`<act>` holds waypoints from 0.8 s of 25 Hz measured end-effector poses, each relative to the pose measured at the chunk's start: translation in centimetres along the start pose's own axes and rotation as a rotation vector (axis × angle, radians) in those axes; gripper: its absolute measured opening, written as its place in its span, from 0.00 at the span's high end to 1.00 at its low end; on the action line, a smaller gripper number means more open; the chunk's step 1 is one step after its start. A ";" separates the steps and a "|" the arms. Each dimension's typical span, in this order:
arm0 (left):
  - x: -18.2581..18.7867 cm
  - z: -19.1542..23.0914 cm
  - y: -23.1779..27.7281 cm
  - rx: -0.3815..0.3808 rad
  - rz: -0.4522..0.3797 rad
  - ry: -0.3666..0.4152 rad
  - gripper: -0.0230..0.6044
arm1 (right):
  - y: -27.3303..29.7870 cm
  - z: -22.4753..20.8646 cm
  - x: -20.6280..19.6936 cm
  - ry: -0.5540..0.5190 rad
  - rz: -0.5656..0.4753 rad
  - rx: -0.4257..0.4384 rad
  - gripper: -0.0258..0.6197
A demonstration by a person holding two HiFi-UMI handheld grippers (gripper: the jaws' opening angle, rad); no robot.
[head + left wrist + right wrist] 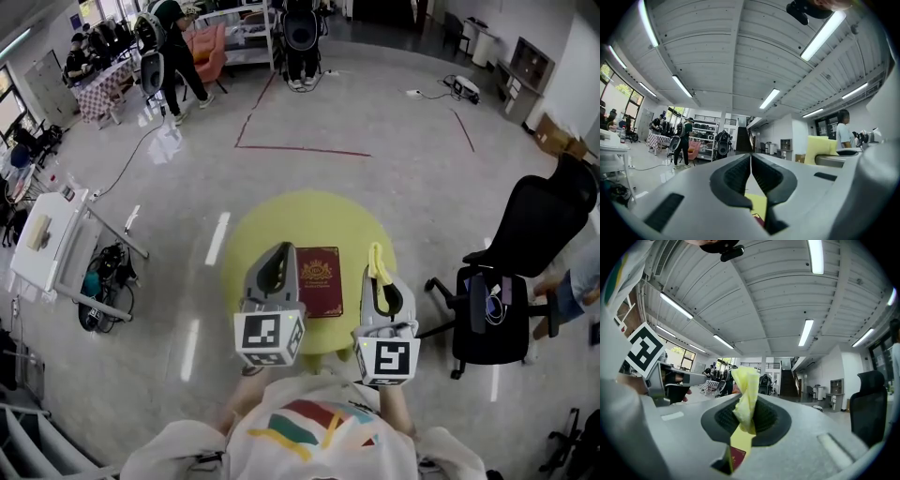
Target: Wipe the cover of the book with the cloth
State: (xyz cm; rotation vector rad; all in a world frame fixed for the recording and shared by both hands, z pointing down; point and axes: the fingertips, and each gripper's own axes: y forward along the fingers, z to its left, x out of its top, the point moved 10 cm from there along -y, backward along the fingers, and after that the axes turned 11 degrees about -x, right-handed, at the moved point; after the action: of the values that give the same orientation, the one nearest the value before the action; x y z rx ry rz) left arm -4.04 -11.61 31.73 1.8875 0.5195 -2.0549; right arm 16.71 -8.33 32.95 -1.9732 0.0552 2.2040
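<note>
A dark red book (321, 282) with a gold emblem lies flat on the round yellow table (272, 225). My left gripper (278, 255) hovers just left of the book, jaws pressed together with nothing between them (751, 161). My right gripper (377, 265) is held right of the book, shut on a yellow cloth (377, 262) that sticks up out of its jaws (746, 394). Both grippers point up and away, lifted above the table. A sliver of the book (737, 458) shows below the right jaws.
A black office chair (520, 272) stands right of the table. A white stand (56, 246) with cables is at left. People stand far back near tables and shelves (173, 52). Red tape lines (300, 148) mark the floor beyond the table.
</note>
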 end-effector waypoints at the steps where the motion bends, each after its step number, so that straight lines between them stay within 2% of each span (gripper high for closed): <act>1: 0.0 -0.1 0.2 0.001 0.001 -0.005 0.93 | 0.1 -0.1 -0.1 0.003 0.001 0.000 0.92; 8: -0.2 0.2 1.2 -0.010 0.015 -0.026 0.93 | 0.6 -0.6 -0.3 0.009 -0.004 0.022 0.92; 9: -0.4 0.3 1.5 -0.019 0.026 -0.034 0.90 | 0.7 -0.7 -0.3 0.009 -0.005 0.022 0.92; 10: -0.7 0.6 1.8 -0.030 0.041 -0.051 0.82 | 0.7 -0.8 -0.3 0.011 -0.003 0.020 0.92; 11: -1.0 0.8 2.1 -0.037 0.056 -0.076 0.78 | 0.8 -0.9 -0.4 0.013 0.002 0.016 0.92; 13: -2.0 1.6 2.6 -0.039 0.081 -0.143 0.74 | 0.7 -1.2 -0.5 0.014 0.013 0.008 0.92; 16: -4.4 2.7 3.1 -0.028 0.142 -0.223 0.64 | 0.4 -1.5 -0.8 0.013 0.032 -0.003 0.92; 20: -8.7 3.8 2.7 0.010 0.233 -0.310 0.62 | -0.4 -1.9 -1.3 0.008 0.053 -0.016 0.92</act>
State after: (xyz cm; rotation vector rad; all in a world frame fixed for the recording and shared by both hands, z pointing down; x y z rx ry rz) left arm -5.41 -15.97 40.48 1.5105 0.2026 -2.1362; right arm 18.81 -8.38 34.05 -2.0113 0.0926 2.2365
